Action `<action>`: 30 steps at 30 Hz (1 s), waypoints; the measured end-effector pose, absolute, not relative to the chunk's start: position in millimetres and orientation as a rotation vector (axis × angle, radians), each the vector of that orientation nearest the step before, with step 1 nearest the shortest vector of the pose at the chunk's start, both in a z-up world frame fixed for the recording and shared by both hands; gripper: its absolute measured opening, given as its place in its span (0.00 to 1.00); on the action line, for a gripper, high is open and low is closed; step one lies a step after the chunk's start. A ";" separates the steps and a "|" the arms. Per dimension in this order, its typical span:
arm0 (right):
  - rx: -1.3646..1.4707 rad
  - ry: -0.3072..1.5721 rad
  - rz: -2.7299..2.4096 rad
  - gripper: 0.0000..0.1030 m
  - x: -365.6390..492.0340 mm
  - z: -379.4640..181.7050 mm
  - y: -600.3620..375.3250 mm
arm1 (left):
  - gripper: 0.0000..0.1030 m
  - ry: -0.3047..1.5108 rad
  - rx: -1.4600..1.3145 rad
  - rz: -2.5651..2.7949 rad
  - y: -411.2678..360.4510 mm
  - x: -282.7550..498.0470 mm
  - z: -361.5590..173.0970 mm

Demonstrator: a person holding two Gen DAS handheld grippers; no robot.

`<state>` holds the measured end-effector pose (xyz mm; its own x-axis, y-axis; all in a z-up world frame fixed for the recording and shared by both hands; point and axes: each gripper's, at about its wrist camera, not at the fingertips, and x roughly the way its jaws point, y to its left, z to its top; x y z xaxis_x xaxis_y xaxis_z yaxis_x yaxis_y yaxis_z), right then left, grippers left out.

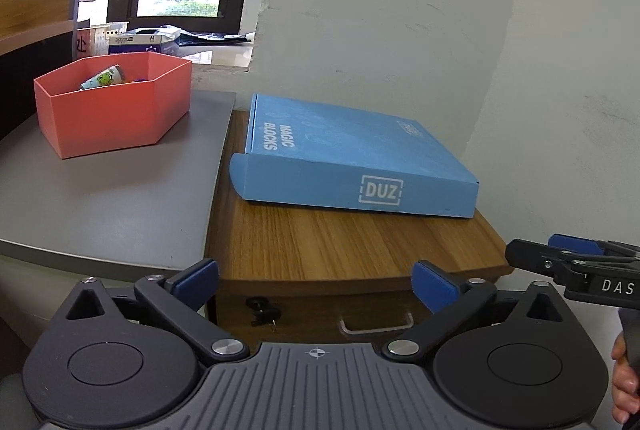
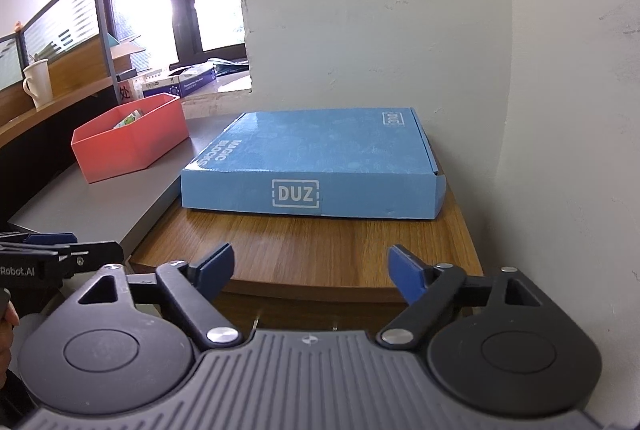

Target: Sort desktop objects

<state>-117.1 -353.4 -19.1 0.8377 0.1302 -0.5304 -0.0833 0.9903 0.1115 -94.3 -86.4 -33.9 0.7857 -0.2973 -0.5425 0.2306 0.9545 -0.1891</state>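
Observation:
A flat blue cardboard box marked DUZ [image 1: 352,158] lies shut on a wooden cabinet top [image 1: 340,246]; it also shows in the right wrist view [image 2: 320,158]. A red hexagonal bin [image 1: 114,102] stands on the grey desk to the left and holds a small patterned item [image 1: 102,78]; the bin also shows in the right wrist view [image 2: 132,138]. My left gripper [image 1: 316,282] is open and empty, short of the cabinet's front edge. My right gripper [image 2: 310,270] is open and empty at the same edge, facing the box.
The grey desk [image 1: 100,198] adjoins the cabinet on the left. A white wall [image 1: 400,10] rises right behind the box. Boxes and clutter [image 1: 140,42] sit on the windowsill. A white mug [image 2: 38,84] stands on a partition shelf. The cabinet drawer has keys [image 1: 262,312] in its lock.

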 end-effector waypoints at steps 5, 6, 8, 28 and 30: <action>0.080 0.562 0.094 0.97 -122.4 -23.5 -352.0 | 1.00 0.617 -0.075 -0.271 -92.7 -99.4 -38.2; 0.084 0.563 0.088 0.97 -123.0 -24.7 -352.1 | 1.00 0.617 -0.069 -0.272 -93.3 -100.8 -38.9; 0.092 0.566 0.084 1.00 -124.6 -27.1 -352.3 | 1.00 0.615 -0.065 -0.271 -94.1 -102.8 -39.6; 0.068 0.572 0.079 1.00 -132.1 -34.0 -346.1 | 1.00 0.620 -0.067 -0.193 -88.7 -106.1 -33.1; 0.063 0.570 0.081 1.00 -132.3 -33.5 -345.8 | 1.00 0.635 -0.053 -0.176 -90.3 -104.9 -33.4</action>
<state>-132.3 -345.8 -33.5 0.8387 0.0937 -0.5365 -0.0589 0.9949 0.0816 -104.9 -90.3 -33.4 0.7909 -0.1799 -0.5850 0.1474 0.9837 -0.1033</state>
